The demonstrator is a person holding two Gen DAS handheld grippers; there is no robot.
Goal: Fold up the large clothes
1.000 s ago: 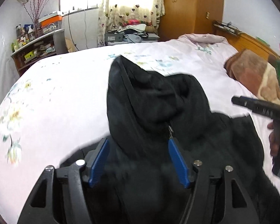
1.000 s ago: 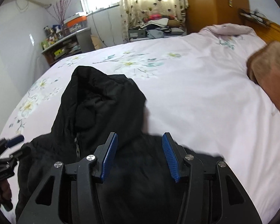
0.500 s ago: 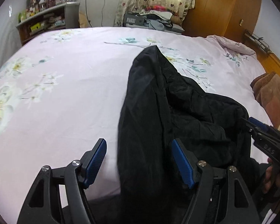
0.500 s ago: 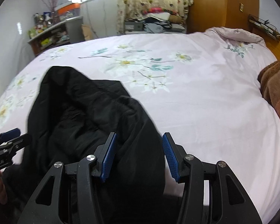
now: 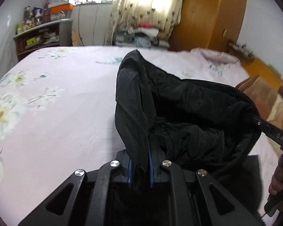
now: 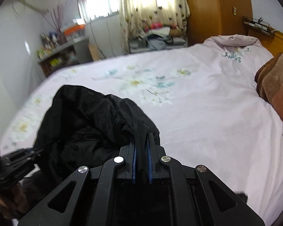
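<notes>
Black jacket bunched on the pink floral bedspread, left gripper pinching a fold of it at six o'clock, right gripper clamped on another fold, brown blanket at three o'clock

Black garment, plain, no print, faintly glossy in the folds. Pale pink bedsheet printed with white blossoms, yellow centres and thin teal-green leaves, densest along the bed's left edge. Brown and rust blanket in plain blocks at the bed's right edge. Black left tool and black right tool, each with blue pads and silver screw heads. Cream curtain dotted with small dark heart shapes. Orange-brown wooden wardrobe. Orange-lidded box on the grey shelf.
</notes>
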